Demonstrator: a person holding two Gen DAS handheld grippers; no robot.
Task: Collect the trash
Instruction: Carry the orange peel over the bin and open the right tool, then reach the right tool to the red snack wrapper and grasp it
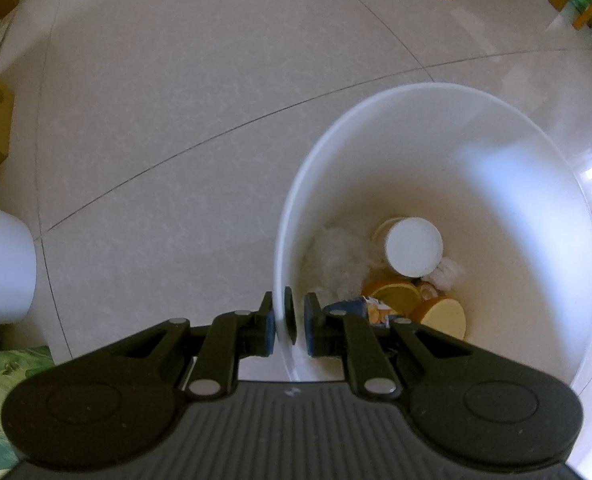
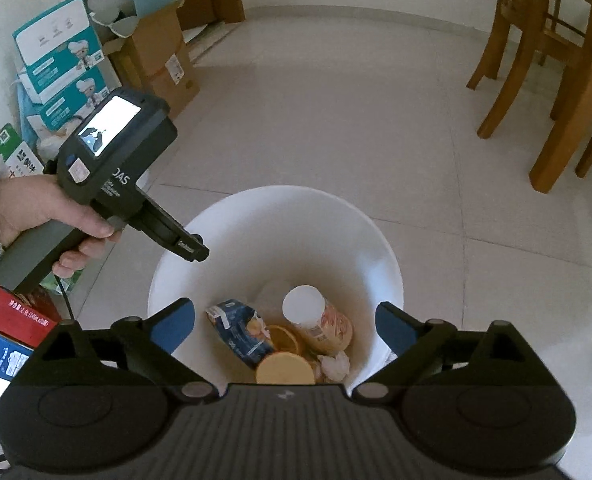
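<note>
The left gripper (image 1: 289,322) is clamping the bin (image 1: 535,128) rim. The right gripper (image 2: 286,326) is hanging spread and empty over the trash (image 2: 284,340); withdraw it upward, clear of the rim.

right gripper (image 2: 284,328): black, blue pads | left hand (image 2: 44,216): fluffy white sleeve, possibly fleece

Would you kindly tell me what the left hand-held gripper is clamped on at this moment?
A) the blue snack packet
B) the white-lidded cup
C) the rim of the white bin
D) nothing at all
C: in the left wrist view the left hand-held gripper has its pads pressed on either side of the white bin's wall at the rim, while the trash lies loose at the bottom.
</note>
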